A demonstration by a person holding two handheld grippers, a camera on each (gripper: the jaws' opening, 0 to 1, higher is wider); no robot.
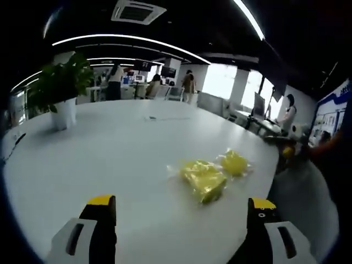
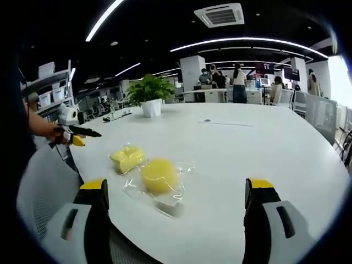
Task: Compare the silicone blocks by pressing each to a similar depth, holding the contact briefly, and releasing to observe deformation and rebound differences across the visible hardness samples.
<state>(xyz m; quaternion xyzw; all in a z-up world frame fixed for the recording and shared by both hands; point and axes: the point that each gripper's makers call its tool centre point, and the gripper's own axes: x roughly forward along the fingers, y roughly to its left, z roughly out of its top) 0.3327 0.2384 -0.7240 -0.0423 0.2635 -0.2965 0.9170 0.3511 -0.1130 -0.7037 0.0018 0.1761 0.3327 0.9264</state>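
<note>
Two yellow silicone blocks in clear plastic wrap, squarish point(image 1: 204, 179) and round point(image 1: 235, 163), lie side by side on the white worktop point(image 1: 110, 159); both grippers' fingers point(image 1: 103, 212) point(image 2: 93, 203) are released, above the worktop's edge.

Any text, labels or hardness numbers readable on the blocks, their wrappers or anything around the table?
None readable.
Yellow silicone blocks in clear wrappers: no marking shows.
Blue wall board at the room's edge: print too blurred to read.
Far-off screens: too small to read.
</note>
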